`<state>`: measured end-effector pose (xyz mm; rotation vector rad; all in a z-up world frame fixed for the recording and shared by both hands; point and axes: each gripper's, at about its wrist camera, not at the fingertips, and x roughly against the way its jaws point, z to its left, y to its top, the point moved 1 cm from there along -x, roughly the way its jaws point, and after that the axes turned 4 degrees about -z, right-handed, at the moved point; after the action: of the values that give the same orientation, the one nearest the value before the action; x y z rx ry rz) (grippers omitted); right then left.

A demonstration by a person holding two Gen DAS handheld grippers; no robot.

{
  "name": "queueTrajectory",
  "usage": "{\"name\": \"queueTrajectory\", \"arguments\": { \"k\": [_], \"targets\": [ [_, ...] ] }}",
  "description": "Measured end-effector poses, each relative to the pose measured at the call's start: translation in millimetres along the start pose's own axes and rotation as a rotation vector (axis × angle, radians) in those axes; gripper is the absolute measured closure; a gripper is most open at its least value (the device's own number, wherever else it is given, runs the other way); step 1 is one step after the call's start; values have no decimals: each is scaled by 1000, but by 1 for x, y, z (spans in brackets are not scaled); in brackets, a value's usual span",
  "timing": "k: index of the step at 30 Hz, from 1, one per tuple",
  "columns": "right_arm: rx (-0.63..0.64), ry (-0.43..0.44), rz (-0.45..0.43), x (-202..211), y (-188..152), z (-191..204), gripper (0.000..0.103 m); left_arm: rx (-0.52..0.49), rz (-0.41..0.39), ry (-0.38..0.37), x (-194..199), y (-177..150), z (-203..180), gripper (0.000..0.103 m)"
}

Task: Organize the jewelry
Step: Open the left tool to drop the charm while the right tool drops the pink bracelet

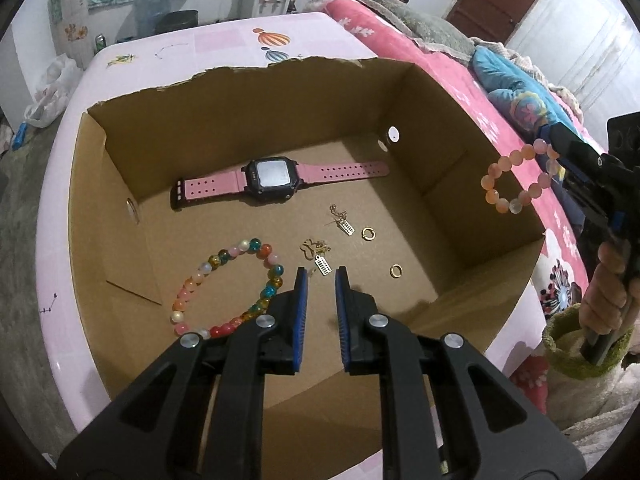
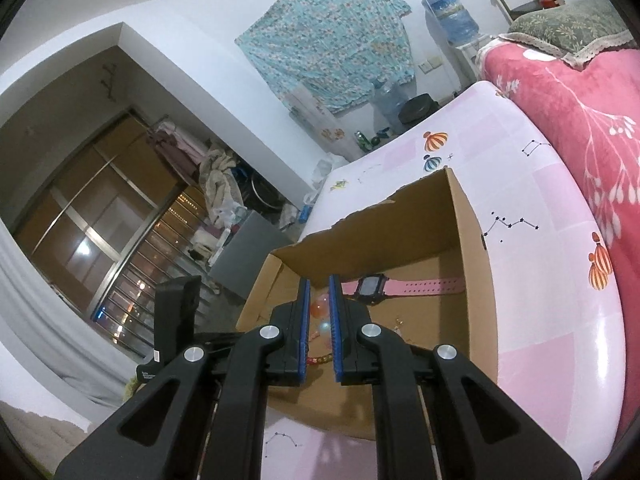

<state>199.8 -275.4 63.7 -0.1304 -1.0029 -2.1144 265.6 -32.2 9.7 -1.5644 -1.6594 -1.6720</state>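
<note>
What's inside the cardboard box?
Brown cardboard box holds a pink-strapped black watch, multicoloured bead bracelet, two tagged gold chains and two gold rings. The left tool covers the near floor.

A: Where does everything sit, taking the open brown cardboard box (image 1: 460, 184) as the mark?

B: Inside it, the pink-strapped square watch (image 1: 272, 178) lies toward the far wall. The multicoloured glass-bead bracelet (image 1: 224, 288) lies nearer, on the left. Two small gold rings (image 1: 368, 233) lie to the right, with two gold tagged chains (image 1: 316, 254) between bracelet and rings.

A: And outside?

B: The peach-bead bracelet (image 1: 516, 178), in the right tool (image 1: 560, 148), hangs above the box's right wall.
</note>
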Motion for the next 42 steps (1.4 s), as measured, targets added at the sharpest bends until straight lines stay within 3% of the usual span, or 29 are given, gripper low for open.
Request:
{"name": "queueTrajectory", "arguments": {
  "k": [4,7,9,14,15,20,26,31,36,39,40,42],
  "targets": [
    [3,-23,6,2,0,-1,93,8,-46,15,10,-1,2,89],
    [6,-45,21,2,-2,-2,93,20,-118,14,30,-5,3,75],
    [9,-57,37,-2,-1,-4,93,30,-164,29,44,-9,4,73],
    [34,-82,90,-17,1,-2,93,72,-273,68,78,-23,12,58],
    [46,-95,104,-22,3,0,93,85,-288,72,84,-26,15,51],
    [125,-233,112,-31,11,4,87,141,-354,102,103,-36,32,37],
    [160,-331,24,-7,16,8,84,214,-364,81,105,-44,49,29],
    [127,-397,-50,21,17,0,56,280,-362,38,96,-52,60,19],
    [-7,-393,66,9,7,-35,50,365,-305,-56,74,-58,67,19],
    [-74,-336,166,-7,-4,-47,50,408,-280,-123,62,-61,66,18],
    [-89,-299,182,-10,-8,-48,48,411,-287,-116,62,-62,65,18],
    [-58,-310,180,-12,-13,-39,47,402,-285,-98,61,-62,60,18]
  ]
}}
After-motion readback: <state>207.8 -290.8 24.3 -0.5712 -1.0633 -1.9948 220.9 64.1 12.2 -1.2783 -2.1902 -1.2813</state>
